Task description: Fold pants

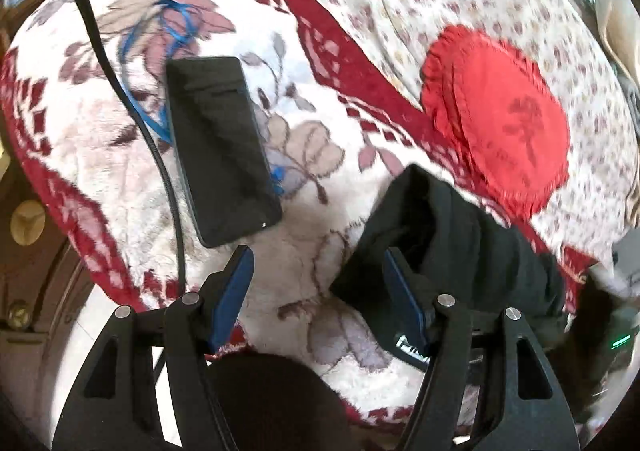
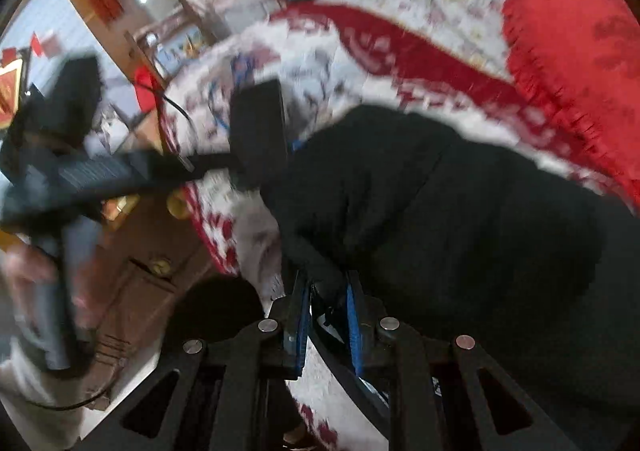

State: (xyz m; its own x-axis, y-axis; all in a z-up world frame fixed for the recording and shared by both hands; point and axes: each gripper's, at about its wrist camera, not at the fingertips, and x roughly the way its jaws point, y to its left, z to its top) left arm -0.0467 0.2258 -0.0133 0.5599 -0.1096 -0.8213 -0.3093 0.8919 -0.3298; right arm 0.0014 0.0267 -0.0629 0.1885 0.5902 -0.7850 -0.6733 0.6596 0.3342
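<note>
We see the black pants (image 2: pixel 440 211) bunched in a dark heap on the floral blanket (image 1: pixel 132 171) near its red-bordered edge, a fold of them pinched between the nearly closed fingers of the right gripper (image 2: pixel 329 303), while the left gripper (image 1: pixel 318 291) stands with its jaws wide apart and the cloth only against its right finger. No container shows. A black phone (image 1: pixel 222 147) lies flat on the blanket just beyond the left gripper, over a blue cord (image 1: pixel 176 27) and beside a black cable (image 1: pixel 120 83), with a red frilled cushion (image 1: pixel 504 119) farther off.
</note>
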